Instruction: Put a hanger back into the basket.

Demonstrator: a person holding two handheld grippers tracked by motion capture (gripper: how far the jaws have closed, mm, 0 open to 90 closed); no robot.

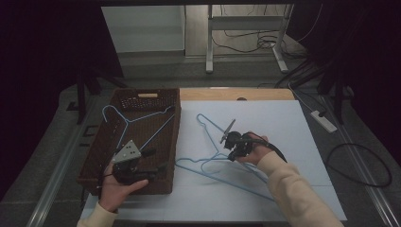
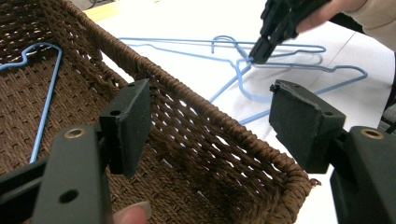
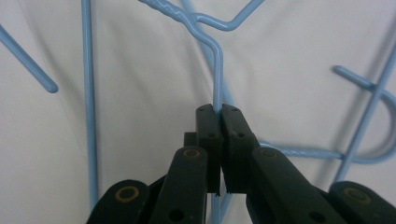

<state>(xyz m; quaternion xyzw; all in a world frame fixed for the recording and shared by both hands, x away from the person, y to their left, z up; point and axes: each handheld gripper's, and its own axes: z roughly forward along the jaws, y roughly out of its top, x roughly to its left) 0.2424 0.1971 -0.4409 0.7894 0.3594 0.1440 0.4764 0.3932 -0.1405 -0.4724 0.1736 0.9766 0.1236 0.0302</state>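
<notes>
Several blue wire hangers (image 1: 208,165) lie tangled on the white table top (image 1: 269,123). My right gripper (image 1: 232,157) is shut on the wire of one hanger (image 3: 217,70) just below its twisted neck, and its pads (image 3: 208,126) pinch the thin wire. In the left gripper view the right gripper (image 2: 258,55) points down onto that tangle (image 2: 289,70). My left gripper (image 1: 156,160) stands open over the near right part of the brown wicker basket (image 1: 176,137), with nothing between its jaws (image 2: 215,112). One more blue hanger (image 1: 137,118) rests inside the basket (image 2: 46,93).
The basket's woven wall (image 2: 201,112) stands between my left gripper and the hangers on the table. A wooden strip (image 1: 236,93) runs along the table's far edge. On the floor to the right lie a power strip (image 1: 324,120) and cables (image 1: 359,165).
</notes>
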